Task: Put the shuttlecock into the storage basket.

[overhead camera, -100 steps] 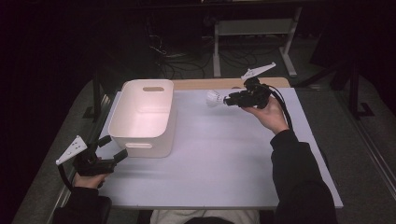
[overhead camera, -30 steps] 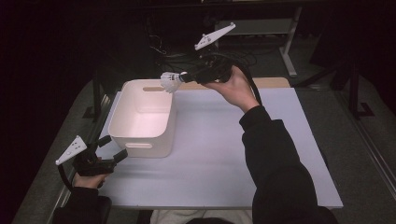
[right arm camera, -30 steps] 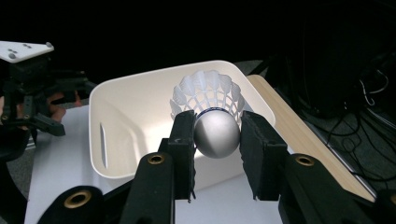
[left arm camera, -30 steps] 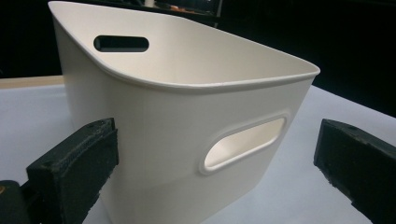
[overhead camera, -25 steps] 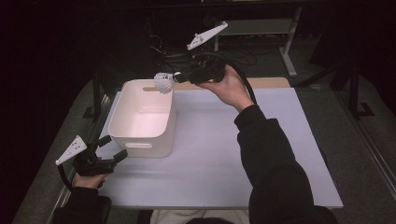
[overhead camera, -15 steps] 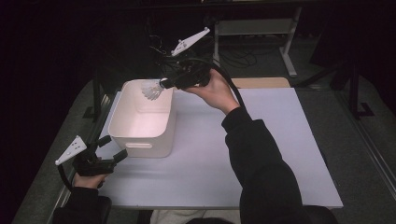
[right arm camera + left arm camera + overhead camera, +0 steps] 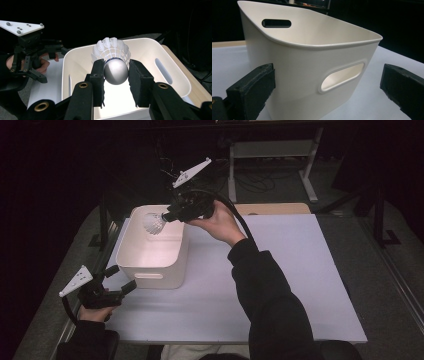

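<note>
A white feathered shuttlecock (image 7: 153, 223) with a grey rounded cork (image 7: 115, 72) hangs over the far end of the white plastic bin (image 7: 156, 276). My right gripper (image 7: 167, 216) is shut on the cork, with the feathers pointing away from it, left in the high view. In the right gripper view the pads (image 7: 98, 72) press both sides of the cork above the bin's inside (image 7: 80, 62). My left gripper (image 7: 121, 279) rests on the table at the bin's near left corner, open, its jaws apart on either side of the bin's handle slot (image 7: 342, 76) without touching the wall.
The bin stands at the left of a white sheet (image 7: 285, 270) that covers the table. A wooden board (image 7: 272, 208) lies at the sheet's far edge. Dark floor, cables and a metal frame (image 7: 272, 150) lie beyond the table.
My right gripper has carried the shuttlecock from the sheet's far right to the left and a little down, over the bin's far end. The left gripper has stayed put.
</note>
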### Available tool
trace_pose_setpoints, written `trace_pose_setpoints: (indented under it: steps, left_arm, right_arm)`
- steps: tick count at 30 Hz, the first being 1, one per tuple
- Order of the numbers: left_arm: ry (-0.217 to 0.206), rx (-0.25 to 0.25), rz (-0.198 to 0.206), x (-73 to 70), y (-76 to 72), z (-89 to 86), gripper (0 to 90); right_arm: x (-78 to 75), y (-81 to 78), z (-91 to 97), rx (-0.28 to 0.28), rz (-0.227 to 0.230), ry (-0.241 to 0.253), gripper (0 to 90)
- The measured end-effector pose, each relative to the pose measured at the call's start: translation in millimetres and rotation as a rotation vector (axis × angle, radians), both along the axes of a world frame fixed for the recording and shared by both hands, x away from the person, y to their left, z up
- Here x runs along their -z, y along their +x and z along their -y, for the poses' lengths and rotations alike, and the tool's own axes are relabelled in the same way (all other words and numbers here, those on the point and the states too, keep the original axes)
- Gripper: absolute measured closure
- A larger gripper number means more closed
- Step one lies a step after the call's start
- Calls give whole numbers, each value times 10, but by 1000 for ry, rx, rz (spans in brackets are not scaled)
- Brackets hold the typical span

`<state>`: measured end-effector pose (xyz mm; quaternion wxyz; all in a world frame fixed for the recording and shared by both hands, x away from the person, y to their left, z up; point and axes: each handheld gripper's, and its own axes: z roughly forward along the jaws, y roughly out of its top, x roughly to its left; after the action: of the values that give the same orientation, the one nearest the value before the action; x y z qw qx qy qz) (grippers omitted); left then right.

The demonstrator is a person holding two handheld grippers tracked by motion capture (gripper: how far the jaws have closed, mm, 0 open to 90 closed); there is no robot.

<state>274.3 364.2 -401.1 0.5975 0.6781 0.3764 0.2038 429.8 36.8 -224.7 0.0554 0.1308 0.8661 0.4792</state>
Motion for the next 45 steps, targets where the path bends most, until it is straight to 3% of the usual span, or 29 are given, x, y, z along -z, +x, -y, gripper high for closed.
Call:
trace_pose_setpoints:
  steps: [24,38,45]
  left_arm:
    - [-5,3,-4,3,3,1,0]
    - [-5,2,-4,4,4,-1,0]
    - [-5,0,-5,4,4,-2,0]
  right_arm:
    - [420,73,-169,-21,-68,-6,654]
    - [675,77,-283,-40,-111,-33,654]
    - [789,46,-359,-58,-124,-72,654]
